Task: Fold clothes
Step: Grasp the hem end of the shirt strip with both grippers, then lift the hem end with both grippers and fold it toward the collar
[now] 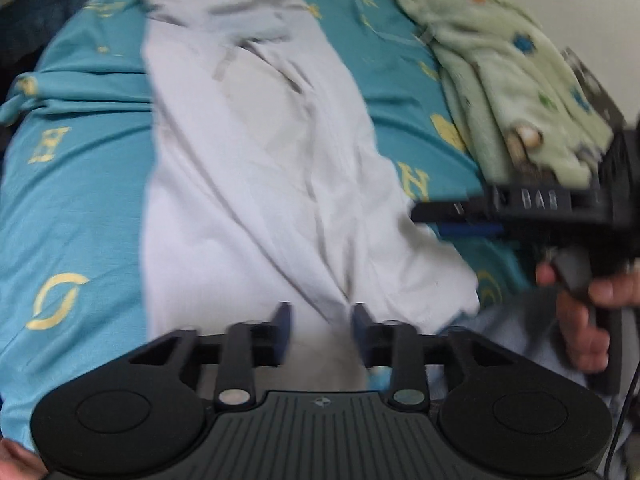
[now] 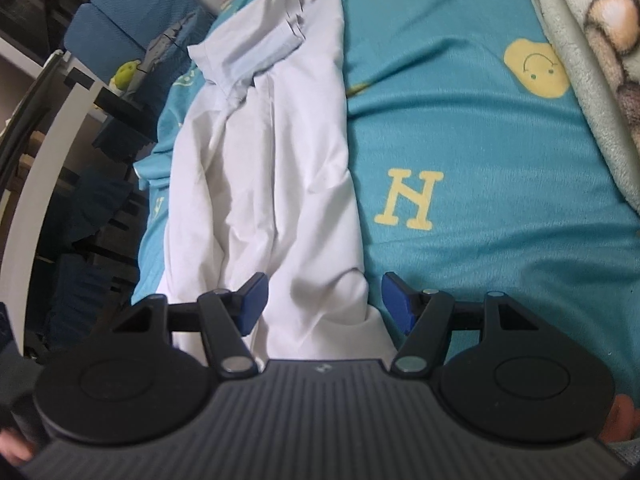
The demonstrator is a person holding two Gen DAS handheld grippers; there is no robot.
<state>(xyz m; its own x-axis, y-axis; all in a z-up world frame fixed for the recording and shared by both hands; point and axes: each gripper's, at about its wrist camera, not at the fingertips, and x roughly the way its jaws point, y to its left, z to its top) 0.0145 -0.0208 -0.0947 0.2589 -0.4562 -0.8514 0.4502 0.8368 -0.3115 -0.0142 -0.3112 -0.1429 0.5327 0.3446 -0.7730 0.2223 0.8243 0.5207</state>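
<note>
A white garment [image 1: 256, 168] lies lengthwise on a teal bedsheet [image 1: 80, 184], folded into a long strip with wrinkles. My left gripper [image 1: 322, 330] is open, its blue pads either side of the garment's near edge. My right gripper [image 2: 324, 304] is open too, its pads straddling the near right corner of the white garment [image 2: 272, 184]. The right gripper also shows in the left wrist view [image 1: 452, 220], held by a hand at the garment's right edge.
The teal sheet [image 2: 480, 152] has yellow letters and smiley faces. A pale green fleece blanket [image 1: 508, 80] lies along the right side, also seen in the right wrist view [image 2: 600, 60]. Dark furniture and a blue chair [image 2: 120, 12] stand off the bed's left edge.
</note>
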